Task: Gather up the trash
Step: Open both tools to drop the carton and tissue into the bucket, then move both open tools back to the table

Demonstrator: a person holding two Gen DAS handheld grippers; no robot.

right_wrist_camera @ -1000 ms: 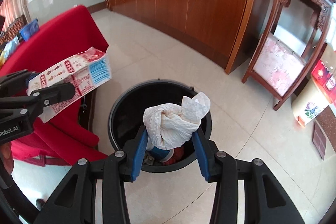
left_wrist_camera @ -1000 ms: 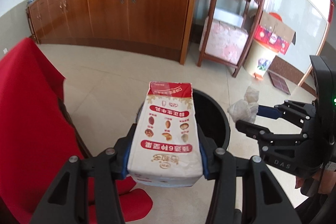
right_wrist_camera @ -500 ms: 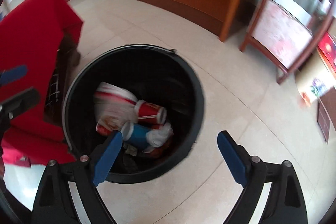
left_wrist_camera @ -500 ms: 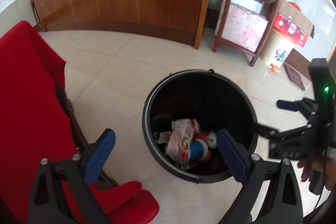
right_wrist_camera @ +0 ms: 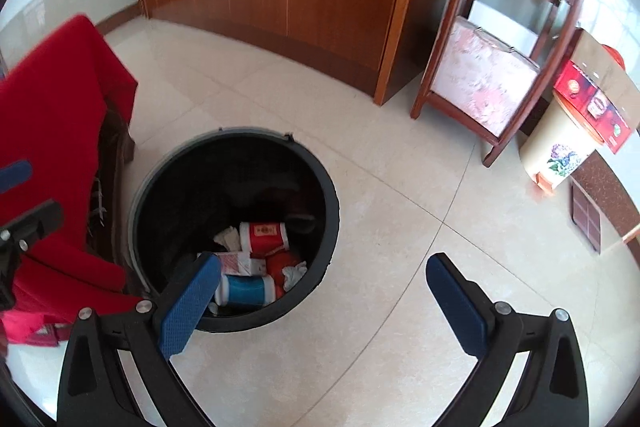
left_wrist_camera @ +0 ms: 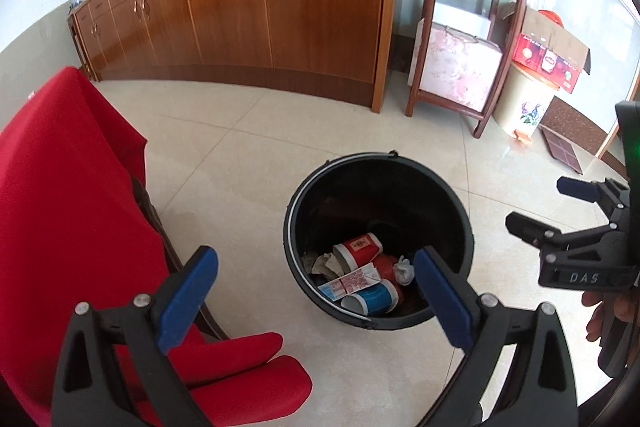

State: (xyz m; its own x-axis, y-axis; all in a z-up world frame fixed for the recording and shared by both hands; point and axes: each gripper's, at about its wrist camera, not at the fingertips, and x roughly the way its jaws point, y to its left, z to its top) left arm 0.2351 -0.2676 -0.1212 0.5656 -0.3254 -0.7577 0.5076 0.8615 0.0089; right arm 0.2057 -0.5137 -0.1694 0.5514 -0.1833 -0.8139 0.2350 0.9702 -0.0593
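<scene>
A black round trash bin (left_wrist_camera: 460,211) stands on the tiled floor; it also shows in the right wrist view (right_wrist_camera: 332,195). Inside lie a red cup (left_wrist_camera: 358,249), a blue cup (left_wrist_camera: 376,301), a red-and-white carton (left_wrist_camera: 352,281) and crumpled white paper (left_wrist_camera: 402,269). My left gripper (left_wrist_camera: 316,297) is open and empty, above the bin's near side. My right gripper (right_wrist_camera: 324,301) is open and empty, above the bin's near right edge; it also shows at the right of the left wrist view (left_wrist_camera: 548,207).
A red-covered chair (left_wrist_camera: 60,207) stands left of the bin. A long wooden cabinet (left_wrist_camera: 280,7) lines the far wall. A carved wooden stand (left_wrist_camera: 472,27) with a pink box, a cream bin (left_wrist_camera: 524,107) and a cardboard box (left_wrist_camera: 552,51) stand at the right.
One second ago the left gripper held the carton and the right held crumpled white paper. Both opened and the items dropped into the bin. Both grippers have since drawn back.
</scene>
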